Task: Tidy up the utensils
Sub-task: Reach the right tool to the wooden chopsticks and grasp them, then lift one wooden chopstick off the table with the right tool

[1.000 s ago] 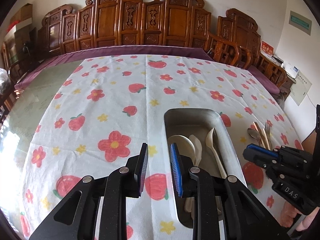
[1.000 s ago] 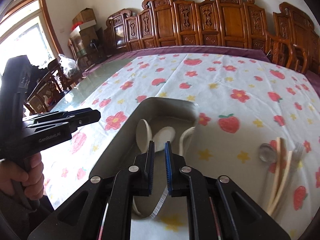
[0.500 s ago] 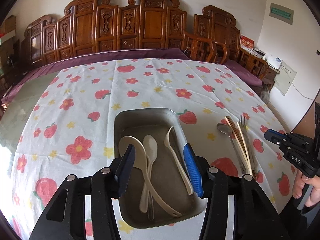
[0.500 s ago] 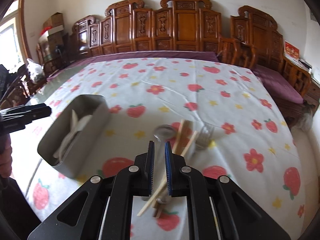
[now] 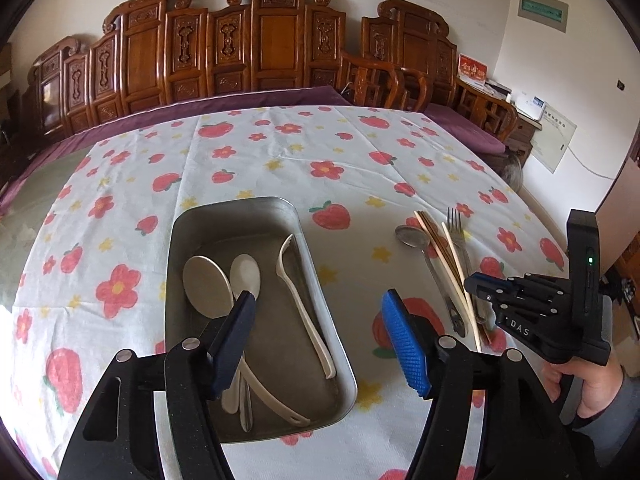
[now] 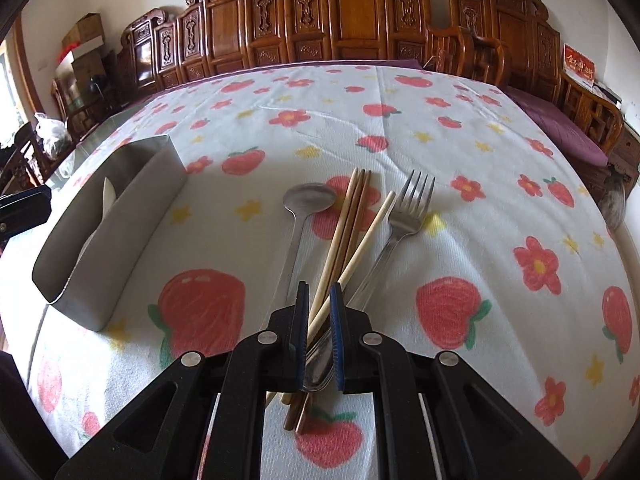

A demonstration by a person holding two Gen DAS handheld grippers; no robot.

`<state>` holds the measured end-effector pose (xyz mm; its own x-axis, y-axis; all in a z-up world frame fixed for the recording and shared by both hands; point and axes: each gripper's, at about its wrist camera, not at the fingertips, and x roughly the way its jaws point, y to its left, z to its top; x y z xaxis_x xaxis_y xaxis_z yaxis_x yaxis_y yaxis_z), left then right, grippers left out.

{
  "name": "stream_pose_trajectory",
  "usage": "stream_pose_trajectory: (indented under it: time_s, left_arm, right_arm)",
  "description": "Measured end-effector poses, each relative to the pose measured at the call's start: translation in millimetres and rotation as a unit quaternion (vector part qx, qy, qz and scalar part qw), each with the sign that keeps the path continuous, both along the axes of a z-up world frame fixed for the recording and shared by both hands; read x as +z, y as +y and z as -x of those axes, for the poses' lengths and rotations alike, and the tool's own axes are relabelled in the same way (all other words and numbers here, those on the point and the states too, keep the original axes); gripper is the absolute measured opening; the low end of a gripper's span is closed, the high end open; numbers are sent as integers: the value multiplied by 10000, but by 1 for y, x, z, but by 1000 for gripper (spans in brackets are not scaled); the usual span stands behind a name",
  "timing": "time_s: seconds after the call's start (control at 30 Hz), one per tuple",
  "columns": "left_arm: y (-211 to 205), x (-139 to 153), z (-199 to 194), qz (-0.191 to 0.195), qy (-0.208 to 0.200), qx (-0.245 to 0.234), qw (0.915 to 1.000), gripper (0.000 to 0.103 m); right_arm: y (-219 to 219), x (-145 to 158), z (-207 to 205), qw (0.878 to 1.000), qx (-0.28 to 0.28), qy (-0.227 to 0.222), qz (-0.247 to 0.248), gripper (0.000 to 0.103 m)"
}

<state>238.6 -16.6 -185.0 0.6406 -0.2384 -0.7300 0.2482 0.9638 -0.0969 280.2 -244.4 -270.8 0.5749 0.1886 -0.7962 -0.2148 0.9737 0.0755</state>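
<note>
Since a second ago the left gripper (image 5: 318, 332) has spread from nearly closed to wide apart, released and empty, and its view has swung to take in both the tray and the loose cutlery. In the left wrist view it hangs over the near end of the metal tray (image 5: 320, 276), which sits toward the desk's (image 5: 248, 172) near edge and holds three pale plastic spoons (image 5: 246, 276). So the tray's share looks done, and the loose pile is what remains.

From the right wrist view, the right gripper (image 6: 319, 336) has left the tray and come over that pile, to the tray's right near the desk's front edge: a steel spoon (image 6: 308, 200), several wooden chopsticks (image 6: 352, 220) and a steel fork (image 6: 408, 208), handles fanned toward the camera. Its jaws stand narrowly parted around the handle ends; whether they are pinching anything I cannot tell, since the stems cross there. Shiny, thin handles may slip or come up several together.
</note>
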Motion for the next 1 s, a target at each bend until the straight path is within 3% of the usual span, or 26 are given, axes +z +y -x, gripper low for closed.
stream_pose_trajectory:
  time_s: [0.43, 0.57, 0.87, 1.0]
  left_arm:
    - [-24, -2, 12, -124, -65, -222, 9997, 63]
    - [-30, -3, 14, -170, -87, -281, 9994, 63]
    - [-34, -3, 16, -206, -99, -308, 9993, 63]
    - [-35, -2, 17, -191, -131, -323, 9992, 63]
  right_arm:
    - [-4, -2, 7, 9996, -144, 162, 185, 12]
    - [-1, -3, 4, 9999, -49, 165, 15, 12]
    - [11, -8, 0, 9994, 32, 223, 270, 13]
    - [5, -5, 2, 9996, -63, 218, 191, 9]
